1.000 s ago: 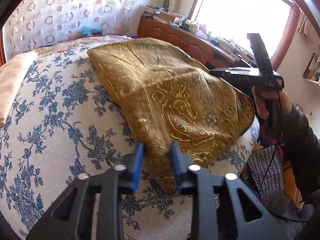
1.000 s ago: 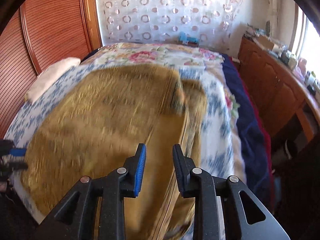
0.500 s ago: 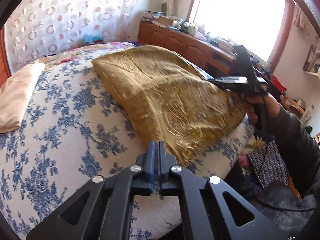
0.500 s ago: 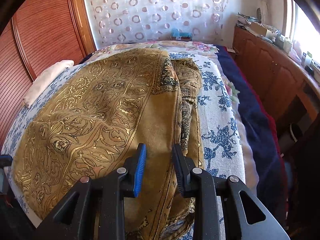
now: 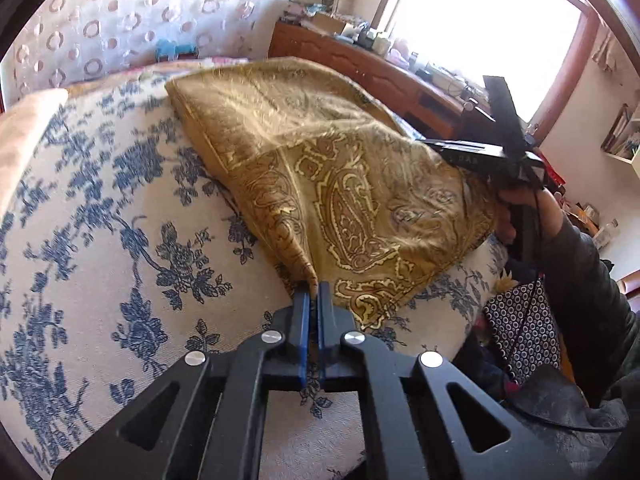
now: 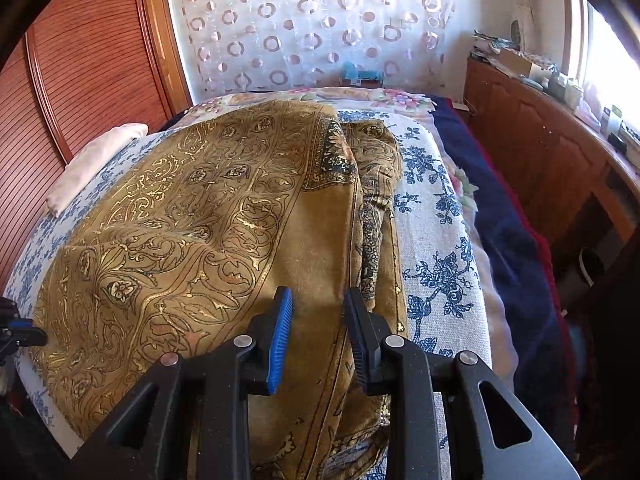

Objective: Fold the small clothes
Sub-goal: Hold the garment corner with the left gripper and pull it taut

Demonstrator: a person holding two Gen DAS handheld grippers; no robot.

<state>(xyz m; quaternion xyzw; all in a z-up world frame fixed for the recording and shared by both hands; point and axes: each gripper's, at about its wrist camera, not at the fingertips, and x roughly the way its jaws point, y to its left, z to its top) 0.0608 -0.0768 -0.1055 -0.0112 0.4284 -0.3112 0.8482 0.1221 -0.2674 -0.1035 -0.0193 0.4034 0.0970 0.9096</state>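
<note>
A gold patterned cloth (image 5: pixel 340 168) lies spread on the blue-flowered bed cover (image 5: pixel 100 240). My left gripper (image 5: pixel 312 292) is shut on the cloth's near corner, which is pulled into a taut ridge. The right gripper shows in the left wrist view (image 5: pixel 492 156) at the cloth's far right edge, held by a hand. In the right wrist view the same cloth (image 6: pixel 208 232) fills the left and middle. My right gripper (image 6: pixel 318 312) is open, with its jaws low over the cloth's folded right edge. The cloth there sits between the fingers but is not clamped.
A pale pillow (image 6: pixel 92 164) lies at the bed's far left by the wooden headboard (image 6: pixel 92 60). A dark blue blanket (image 6: pixel 496 216) hangs down the bed's right side. A wooden dresser (image 6: pixel 560 152) with clutter stands under the window. A patterned bag (image 5: pixel 524 336) sits beside the bed.
My left gripper shut on the cloth's near corner and has pulled it taut. My right gripper stayed open and settled over the cloth's right edge.
</note>
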